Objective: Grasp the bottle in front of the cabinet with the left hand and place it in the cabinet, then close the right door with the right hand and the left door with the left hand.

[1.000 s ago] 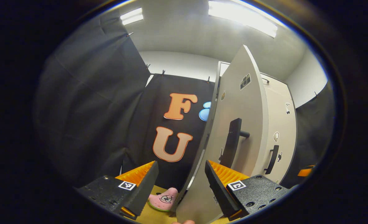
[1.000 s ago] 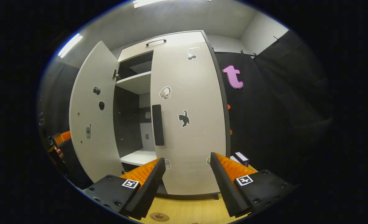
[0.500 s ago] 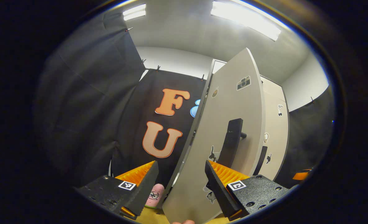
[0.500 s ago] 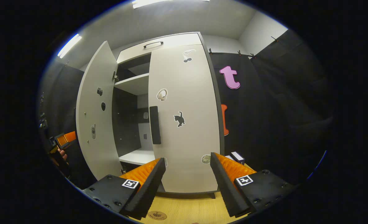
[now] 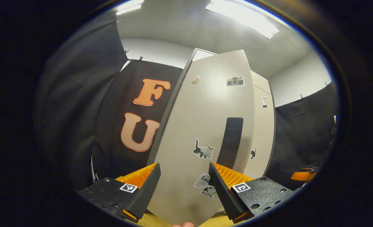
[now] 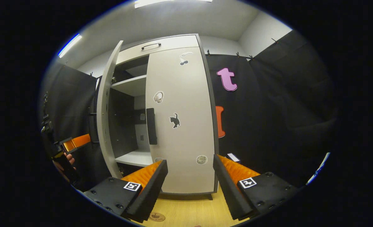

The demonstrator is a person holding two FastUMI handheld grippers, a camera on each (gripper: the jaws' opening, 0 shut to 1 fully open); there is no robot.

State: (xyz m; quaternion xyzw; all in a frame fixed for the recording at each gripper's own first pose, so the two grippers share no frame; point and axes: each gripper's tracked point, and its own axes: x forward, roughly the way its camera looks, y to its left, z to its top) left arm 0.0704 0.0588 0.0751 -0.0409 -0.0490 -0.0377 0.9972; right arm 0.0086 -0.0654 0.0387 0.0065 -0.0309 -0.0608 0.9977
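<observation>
Now my left hand-held gripper point(image 5: 183, 186), fingers spread and empty, faces the left door point(image 5: 202, 132), ajar just ahead; the right door point(image 6: 180, 119) is shut, the bottle presumably inside the cabinet point(image 6: 161, 45)

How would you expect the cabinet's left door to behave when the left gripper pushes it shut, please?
The left door looks like a flat rigid panel, so it should swing rather than flex. It hangs ajar beside the shut right door, so a light push from the open left gripper probably suffices.
</observation>
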